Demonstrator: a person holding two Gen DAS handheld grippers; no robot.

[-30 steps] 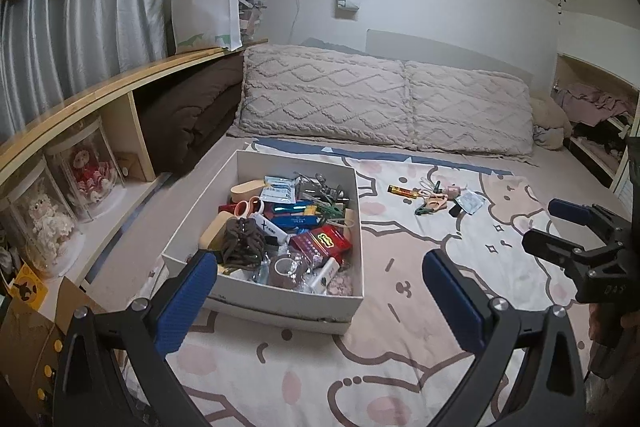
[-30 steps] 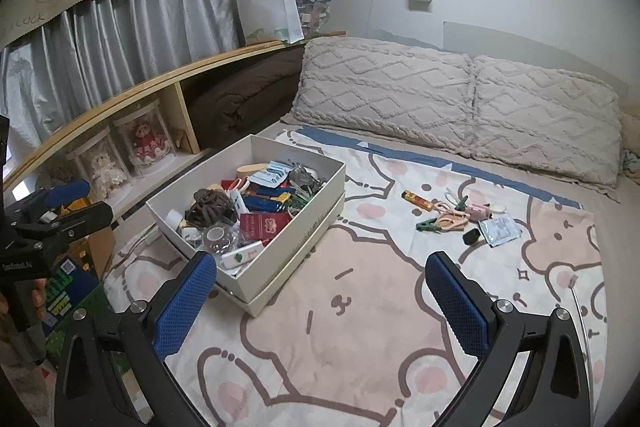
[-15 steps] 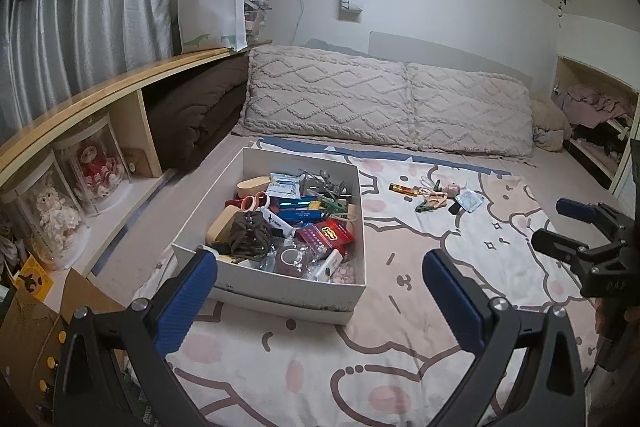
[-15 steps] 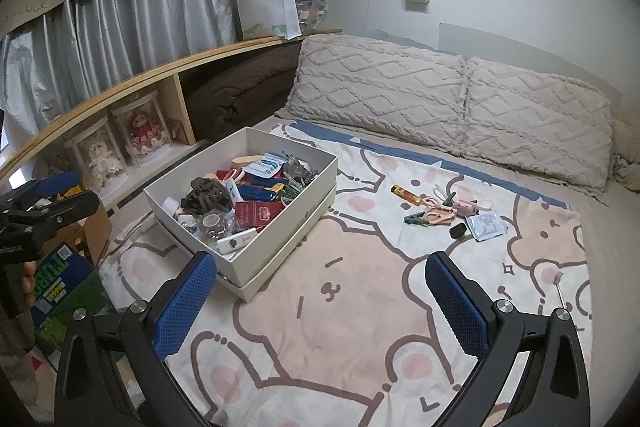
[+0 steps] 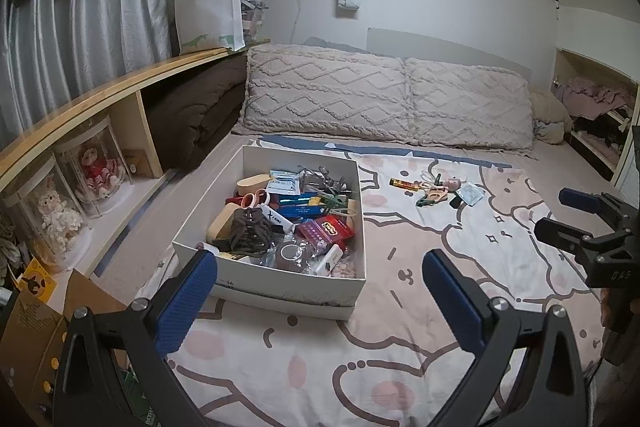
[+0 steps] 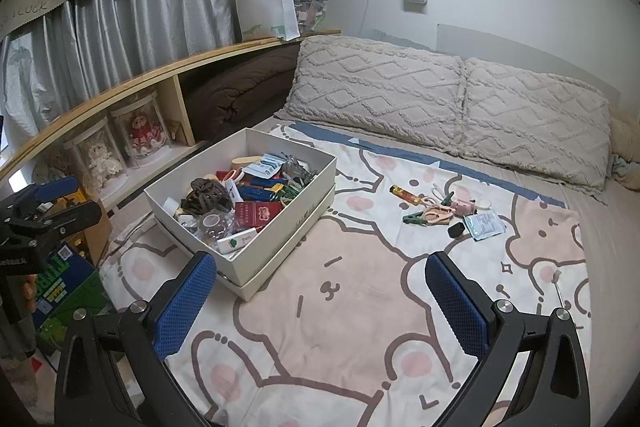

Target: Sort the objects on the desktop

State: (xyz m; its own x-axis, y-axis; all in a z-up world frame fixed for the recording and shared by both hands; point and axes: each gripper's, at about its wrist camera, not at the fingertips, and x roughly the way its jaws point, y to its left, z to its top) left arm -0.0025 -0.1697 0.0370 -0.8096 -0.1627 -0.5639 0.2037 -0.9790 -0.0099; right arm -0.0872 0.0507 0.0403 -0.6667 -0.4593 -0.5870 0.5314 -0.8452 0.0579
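A white box (image 5: 304, 287) (image 6: 296, 223) full of small items stands on the bed's cartoon blanket. A loose cluster lies to its right: a yellow-red bar (image 6: 405, 194), a green clip (image 6: 413, 217), pink scissors (image 6: 437, 214), a black piece (image 6: 456, 229) and a foil packet (image 6: 485, 224); the cluster also shows in the left wrist view (image 5: 436, 189). My left gripper (image 5: 320, 301) is open and empty, just short of the box's near wall. My right gripper (image 6: 322, 301) is open and empty above the blanket, right of the box. Each gripper shows in the other's view (image 5: 576, 223) (image 6: 48, 203).
Two knitted pillows (image 6: 448, 107) lie at the bed's head. A wooden shelf (image 5: 100, 107) runs along the left with doll cases (image 5: 60, 211), a brown blanket (image 5: 192, 119) and a white bag (image 5: 210, 13). Cardboard boxes (image 6: 60, 283) stand at the bed's near left.
Both grippers have drawn back and risen a little, so the box and the loose cluster look smaller and farther. Both stay open. Nothing on the bed has moved.
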